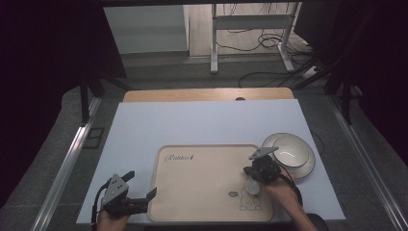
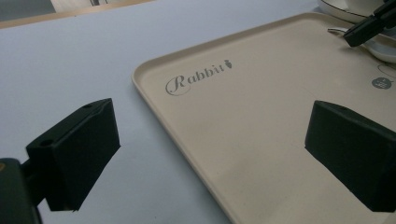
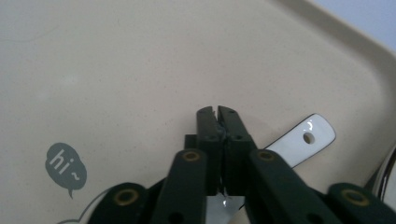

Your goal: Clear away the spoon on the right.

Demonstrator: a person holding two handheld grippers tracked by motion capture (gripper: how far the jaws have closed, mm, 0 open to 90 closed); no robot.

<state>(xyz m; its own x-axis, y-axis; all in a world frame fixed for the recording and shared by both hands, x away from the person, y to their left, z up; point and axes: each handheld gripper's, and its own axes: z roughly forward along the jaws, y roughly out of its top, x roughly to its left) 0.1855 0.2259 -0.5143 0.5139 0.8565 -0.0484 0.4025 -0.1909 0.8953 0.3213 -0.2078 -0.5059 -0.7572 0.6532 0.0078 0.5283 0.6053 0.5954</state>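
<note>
Your right claw (image 1: 253, 182) is sitting over the tray (image 1: 202, 192) near its right edge, just above the printed bear, and its jaws are pressing together on the white spoon (image 3: 306, 138). In the right gripper view the jaws are meeting across the spoon's middle, with the handle end and its small hole sticking out past them toward the tray's right rim and the bowl end lying back under the claw toward you. So the spoon's long axis is running slantwise across the claw, not along it, and its bowl end is resting low near the tray floor; whether it is touching I cannot tell.

The bowl (image 1: 290, 149) on its plate (image 1: 308, 168) is standing just off the tray's right edge, beyond and to the right of your right claw, near enough that this hand is the one placed to carry the spoon there.

Your left claw (image 1: 139, 192) is hovering at the tray's near left corner with its jaws wide apart and nothing between them, straddling the tray's left rim, well apart from the spoon.
</note>
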